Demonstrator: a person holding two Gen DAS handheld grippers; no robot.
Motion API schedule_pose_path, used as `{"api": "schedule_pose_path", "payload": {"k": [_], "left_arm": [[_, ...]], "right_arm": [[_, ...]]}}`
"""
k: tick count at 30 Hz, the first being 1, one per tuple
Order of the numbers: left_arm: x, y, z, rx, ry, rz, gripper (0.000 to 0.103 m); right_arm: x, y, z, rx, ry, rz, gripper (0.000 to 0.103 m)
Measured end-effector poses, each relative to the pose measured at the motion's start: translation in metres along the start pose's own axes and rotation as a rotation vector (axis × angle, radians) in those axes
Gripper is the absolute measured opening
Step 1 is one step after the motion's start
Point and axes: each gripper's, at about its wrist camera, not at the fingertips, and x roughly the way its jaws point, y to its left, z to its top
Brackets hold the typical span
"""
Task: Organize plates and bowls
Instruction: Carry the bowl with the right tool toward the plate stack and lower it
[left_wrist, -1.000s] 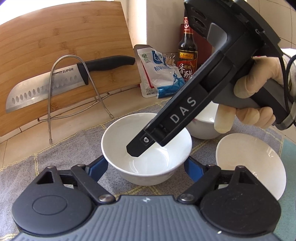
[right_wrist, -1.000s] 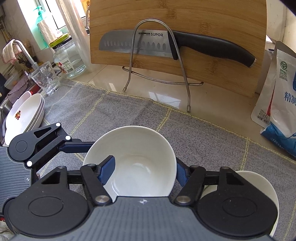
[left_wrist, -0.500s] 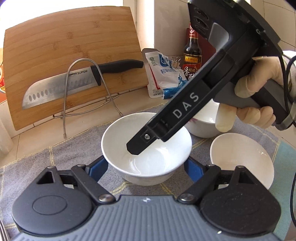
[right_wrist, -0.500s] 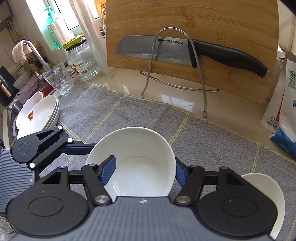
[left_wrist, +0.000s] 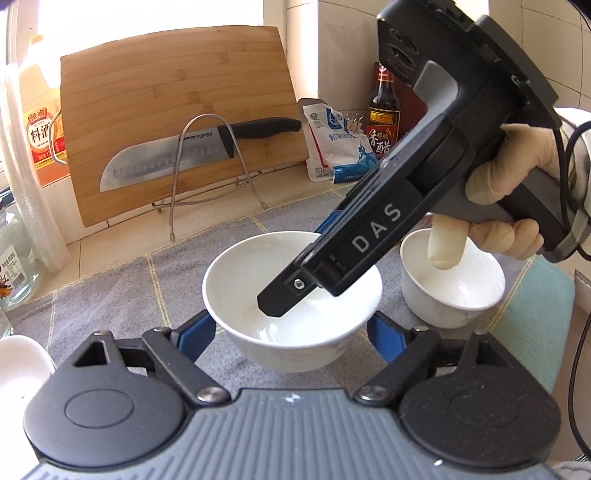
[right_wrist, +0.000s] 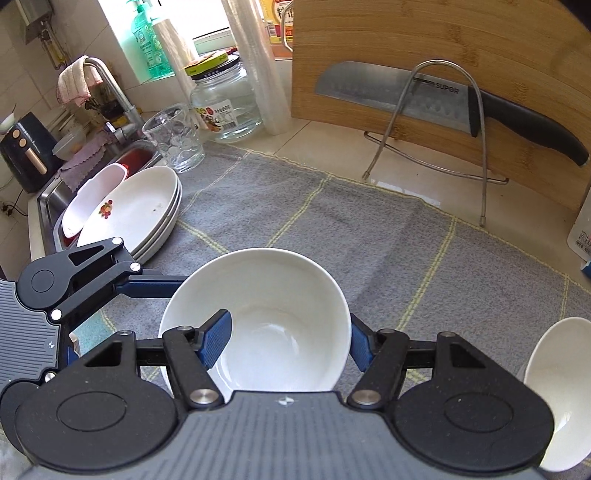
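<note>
— Right wrist view first: what is the biggest thing ahead of the tongs?

— The grey cloth (right_wrist: 369, 240), spread under and ahead of both pairs. Next in size is the stack of plates (right_wrist: 140, 206), front-left of the right tongs (right_wrist: 288, 328) and just beyond the left tongs (left_wrist: 290, 336), at the cloth's left edge.

— And the bowl?

— The bowl (right_wrist: 273, 295) is mouth up, right between the fingers of both pairs. The left tongs are clamped on it across its full width, one pad (left_wrist: 195, 332) against the outside on either side. The right tongs straddle its wall instead, with one finger down inside and the other outside. They are set narrow, but I cannot tell whether they really pinch the wall. Nor can I tell whether the bowl is clear of the cloth.

— Anything smaller?

— A small bowl (left_wrist: 450, 280), off to the right of both pairs and apart from the held one.

— So what does the next move turn on?

— Left or right, I'd say. The plates lie to the left, nearer the left hand, and the small bowl lies to the right, nearer the right hand. The held bowl is round, so it has no long axis to line up. Only the side matters, and both pairs would have to travel together.
</note>
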Motion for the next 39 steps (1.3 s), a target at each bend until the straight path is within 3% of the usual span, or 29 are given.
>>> {"api": "schedule_pose_path", "payload": {"k": [18, 39], "left_arm": [[-0.053, 0.01, -0.051, 0.037, 0.064, -0.065, 0.089], [-0.054, 0.008, -0.067, 0.044, 0.103, -0.116, 0.089]], "right_arm": [[0.006, 0.062, -0.04, 0.07, 0.015, 0.029, 0.071], [0.008, 0.07, -0.056, 0.099, 0.052, 0.027, 0.071]]}}
